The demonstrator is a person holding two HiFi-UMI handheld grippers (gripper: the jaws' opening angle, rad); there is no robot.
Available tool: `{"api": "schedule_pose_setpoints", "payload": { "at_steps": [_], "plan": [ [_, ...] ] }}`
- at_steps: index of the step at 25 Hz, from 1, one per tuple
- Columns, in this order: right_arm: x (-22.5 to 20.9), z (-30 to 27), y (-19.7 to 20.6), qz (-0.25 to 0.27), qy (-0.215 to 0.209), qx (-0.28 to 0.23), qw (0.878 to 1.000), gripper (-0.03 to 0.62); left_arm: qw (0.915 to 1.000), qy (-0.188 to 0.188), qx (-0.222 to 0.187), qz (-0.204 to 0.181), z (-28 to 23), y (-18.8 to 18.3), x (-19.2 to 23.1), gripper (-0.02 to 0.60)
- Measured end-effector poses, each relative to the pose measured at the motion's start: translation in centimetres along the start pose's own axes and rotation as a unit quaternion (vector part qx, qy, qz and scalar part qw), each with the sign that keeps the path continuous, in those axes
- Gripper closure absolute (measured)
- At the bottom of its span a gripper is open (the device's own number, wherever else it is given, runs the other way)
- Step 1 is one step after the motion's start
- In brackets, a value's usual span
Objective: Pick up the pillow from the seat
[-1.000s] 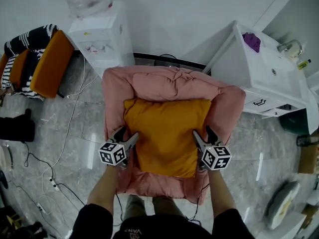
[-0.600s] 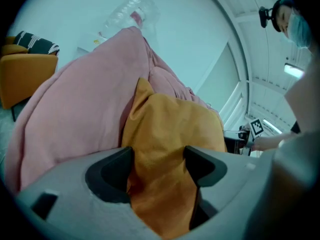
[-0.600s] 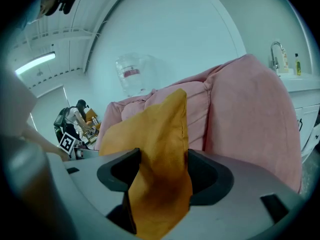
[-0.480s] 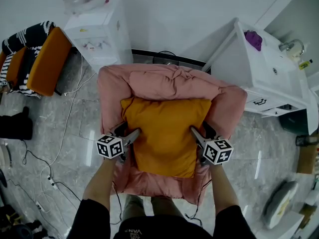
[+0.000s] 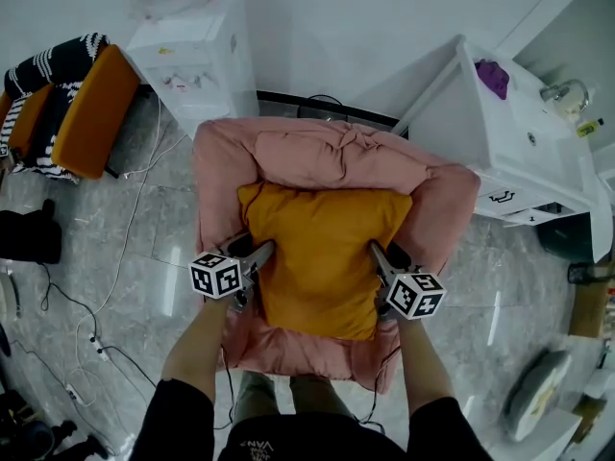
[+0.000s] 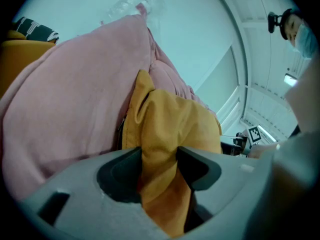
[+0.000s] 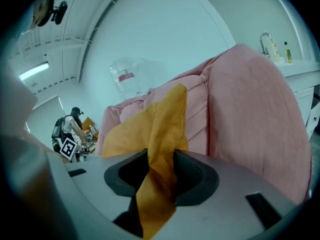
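Left tongs [image 5: 262, 251] and right tongs [image 5: 377, 251] have just been closing and are now pinching side edges of the orange pillow [image 5: 322, 257], which is sitting on the pink armchair [image 5: 219, 161]. They're only grabbing thin folds, so fabric might slip out when lifting.

Home-like test room: pink armchair [image 5: 336, 152], water dispenser [image 5: 197, 60], washbasin cabinet [image 5: 500, 152], cables [image 5: 123, 267] across tiled floor [image 5: 86, 248]

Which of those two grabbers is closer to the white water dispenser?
Left. The left gripper, jaws just closed on the pillow's left edge, sits toward the water dispenser; the right gripper, likewise just closed on the pillow's right edge, is farther across the armchair.
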State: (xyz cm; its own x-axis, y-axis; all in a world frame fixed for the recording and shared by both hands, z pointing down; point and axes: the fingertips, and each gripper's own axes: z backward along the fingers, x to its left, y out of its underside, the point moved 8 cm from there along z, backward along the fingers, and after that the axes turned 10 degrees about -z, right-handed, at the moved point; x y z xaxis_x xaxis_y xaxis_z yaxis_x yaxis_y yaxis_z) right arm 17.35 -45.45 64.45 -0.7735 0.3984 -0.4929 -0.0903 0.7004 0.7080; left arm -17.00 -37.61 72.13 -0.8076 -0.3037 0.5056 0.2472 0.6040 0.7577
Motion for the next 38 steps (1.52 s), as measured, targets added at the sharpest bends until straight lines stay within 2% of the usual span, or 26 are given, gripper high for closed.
{"api": "schedule_pose_setpoints", "payload": {
  "at_steps": [7, 15, 26, 38],
  "plan": [
    [0.9, 0.9, 1.3, 0.002, 0.031, -0.003, 1.000, 0.481, 0.9998, -0.011, 0.012, -0.012, 0.8, 0.3, -0.7, 0.431],
    [2.2, 3.1, 3.5, 0.010, 0.058, -0.021, 0.998, 0.522, 0.9993, -0.007, 0.035, -0.010, 1.9, 1.2, -1.6, 0.482],
    [3.7, 6.8, 5.7, 0.003, 0.079, -0.043, 0.996, 0.528, 0.9992, 0.005, 0.037, -0.017, 4.2, 2.5, -3.7, 0.497],
    [7.6, 11.6, 9.0, 0.005, 0.099, -0.069, 0.993, 0.536, 0.9994, 0.007, 0.030, -0.016, 9.0, 4.5, -6.1, 0.503]
  ]
}}
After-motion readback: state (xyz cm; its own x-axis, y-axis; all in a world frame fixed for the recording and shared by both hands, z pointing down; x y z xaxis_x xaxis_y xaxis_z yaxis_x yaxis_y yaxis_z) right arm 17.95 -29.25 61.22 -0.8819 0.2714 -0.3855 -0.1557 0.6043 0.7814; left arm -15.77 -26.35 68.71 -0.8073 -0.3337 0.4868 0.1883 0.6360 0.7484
